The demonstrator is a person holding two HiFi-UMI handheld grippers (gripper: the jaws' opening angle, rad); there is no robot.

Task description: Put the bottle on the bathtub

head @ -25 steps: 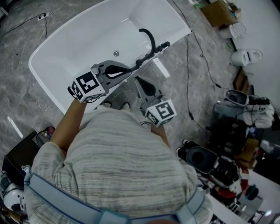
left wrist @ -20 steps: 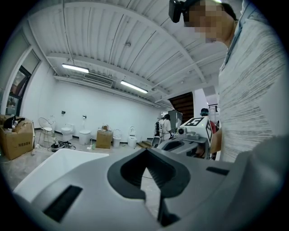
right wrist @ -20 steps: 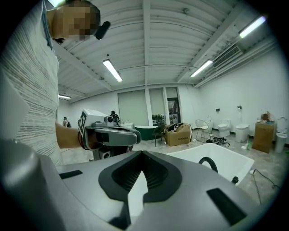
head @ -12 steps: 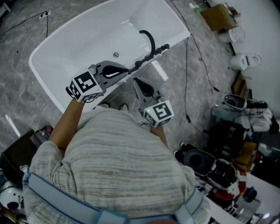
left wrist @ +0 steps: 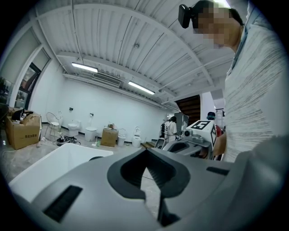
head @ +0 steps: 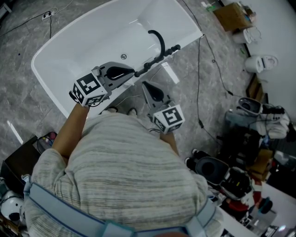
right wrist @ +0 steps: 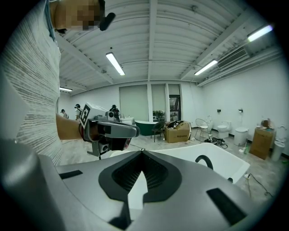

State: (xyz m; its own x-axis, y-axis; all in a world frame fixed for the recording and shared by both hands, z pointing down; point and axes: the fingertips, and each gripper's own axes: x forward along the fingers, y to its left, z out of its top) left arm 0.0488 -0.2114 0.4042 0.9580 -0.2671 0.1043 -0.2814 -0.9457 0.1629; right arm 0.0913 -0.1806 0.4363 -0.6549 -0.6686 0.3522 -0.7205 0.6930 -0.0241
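Note:
No bottle shows in any view. The white bathtub point(head: 88, 41) lies on the grey floor ahead of me, with a black curved faucet point(head: 159, 39) on its near rim. My left gripper point(head: 134, 71) hangs over that near rim, shut and empty. My right gripper point(head: 144, 84) is just beside it over the floor, also shut with nothing between its jaws. In the left gripper view the closed jaws point(left wrist: 145, 151) point past the tub point(left wrist: 49, 164) toward the right gripper's marker cube point(left wrist: 202, 128). The right gripper view shows its jaw tips point(right wrist: 142, 153) met, with the left gripper point(right wrist: 110, 131) and the tub point(right wrist: 198, 155) beyond.
A black cable point(head: 200, 69) runs across the floor right of the tub. Cardboard boxes point(head: 230, 13), toilets point(head: 261, 61) and dark equipment point(head: 245, 139) crowd the right side. A dark case point(head: 18, 162) sits at my left. People stand far off point(left wrist: 170, 128).
Both grippers have stayed shut and nearly still; the left one has only drifted slightly over the tub rim.

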